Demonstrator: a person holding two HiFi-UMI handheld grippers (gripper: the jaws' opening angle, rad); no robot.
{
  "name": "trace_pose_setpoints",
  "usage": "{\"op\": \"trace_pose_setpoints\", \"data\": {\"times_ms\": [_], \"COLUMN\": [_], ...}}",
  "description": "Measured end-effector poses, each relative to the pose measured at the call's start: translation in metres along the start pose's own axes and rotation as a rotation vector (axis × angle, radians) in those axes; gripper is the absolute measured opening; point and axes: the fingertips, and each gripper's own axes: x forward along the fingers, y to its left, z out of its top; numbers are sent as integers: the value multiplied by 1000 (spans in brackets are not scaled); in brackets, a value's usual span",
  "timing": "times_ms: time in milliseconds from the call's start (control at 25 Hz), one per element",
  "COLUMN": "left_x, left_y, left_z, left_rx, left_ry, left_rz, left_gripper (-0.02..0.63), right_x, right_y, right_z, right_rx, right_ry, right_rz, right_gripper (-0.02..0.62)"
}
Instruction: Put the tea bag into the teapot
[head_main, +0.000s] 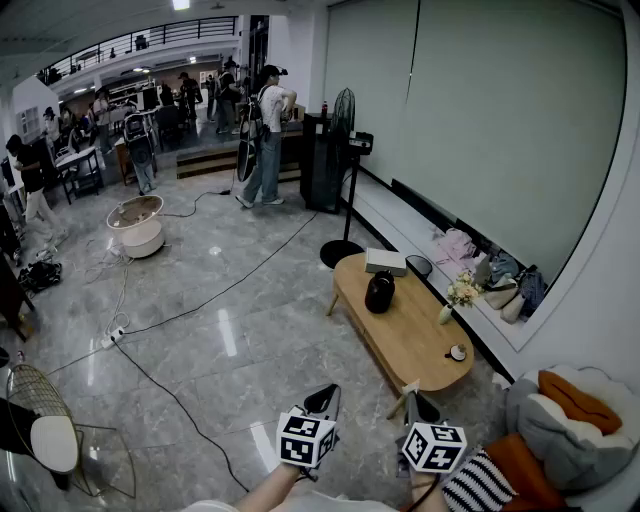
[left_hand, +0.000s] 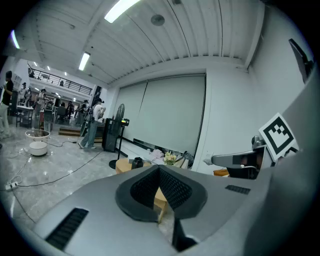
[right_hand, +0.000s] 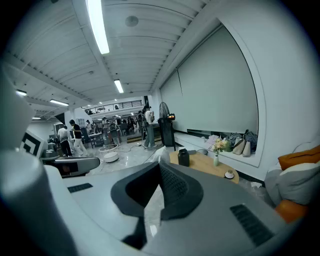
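Observation:
A black teapot (head_main: 380, 292) stands near the far end of an oval wooden table (head_main: 420, 345), well ahead of both grippers. It also shows small in the left gripper view (left_hand: 137, 162) and the right gripper view (right_hand: 183, 157). A small white dish (head_main: 456, 352) with something dark on it sits near the table's near end; no tea bag can be made out. My left gripper (head_main: 328, 392) and right gripper (head_main: 412, 392) hang low in the head view, short of the table. Both are shut, pads together, with nothing between them (left_hand: 159, 168) (right_hand: 160, 165).
A white box (head_main: 385, 261) lies behind the teapot, and a small vase of flowers (head_main: 458, 295) stands at the table's right edge. Cushions (head_main: 565, 410) sit at the right. A standing fan (head_main: 343, 180), floor cables (head_main: 190, 410) and a chair (head_main: 45, 430) are around; people stand far back.

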Motion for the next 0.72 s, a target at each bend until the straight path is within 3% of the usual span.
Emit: {"op": "trace_pose_setpoints", "data": {"times_ms": [720], "left_x": [-10], "left_y": [41], "left_z": [-9], "left_rx": [-22], "left_ry": [5], "left_rz": [26], "left_gripper": [17], "right_x": [18], "right_y": [30], "right_z": [-16], "right_rx": [55], "right_ry": [27], "right_rz": [10], "right_gripper": [34]}}
